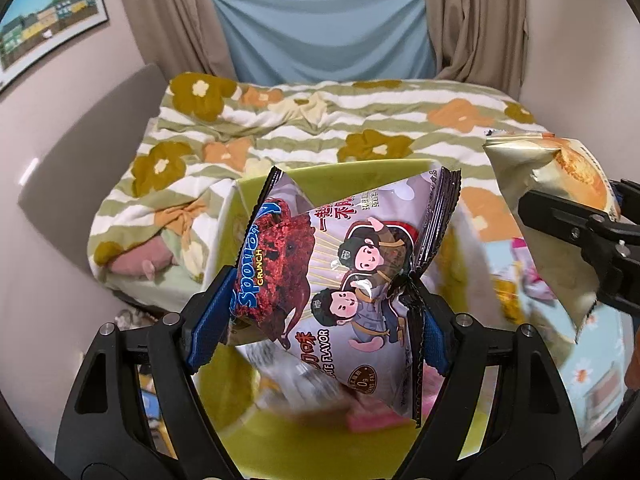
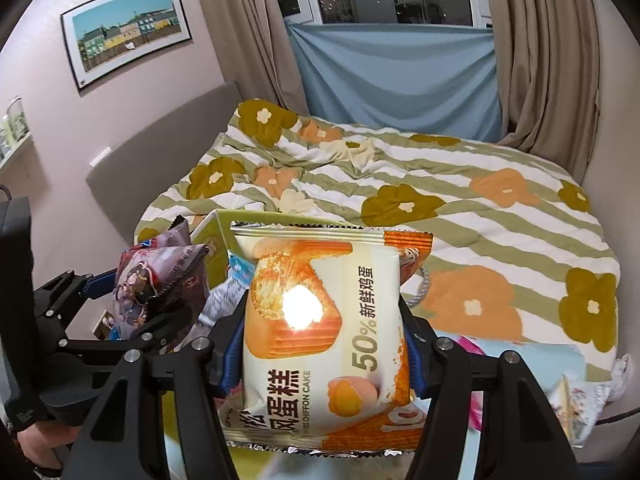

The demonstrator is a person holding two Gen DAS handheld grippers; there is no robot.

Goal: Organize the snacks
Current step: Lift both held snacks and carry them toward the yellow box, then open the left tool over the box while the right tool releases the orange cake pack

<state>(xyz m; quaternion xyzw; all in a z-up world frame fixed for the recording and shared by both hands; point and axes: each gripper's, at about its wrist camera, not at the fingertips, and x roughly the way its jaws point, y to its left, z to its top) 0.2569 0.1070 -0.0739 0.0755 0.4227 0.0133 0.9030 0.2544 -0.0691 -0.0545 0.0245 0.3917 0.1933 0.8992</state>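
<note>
My left gripper (image 1: 316,320) is shut on a grey-purple Spoonboy Crunch chocolate snack bag (image 1: 340,264) and holds it above a yellow-green box (image 1: 248,424). The same bag (image 2: 160,280) and left gripper (image 2: 132,304) show at the left of the right wrist view. My right gripper (image 2: 324,344) is shut on a white-and-orange chiffon cake packet (image 2: 320,336), held upright in front of the box (image 2: 212,240). That packet (image 1: 552,200) and the right gripper (image 1: 580,236) show at the right of the left wrist view.
A bed with a green-striped floral quilt (image 2: 440,208) lies behind the box. Several loose snack packets (image 2: 576,400) lie at the lower right on a light blue surface. Curtains and a window are at the back, a framed picture (image 2: 128,32) on the left wall.
</note>
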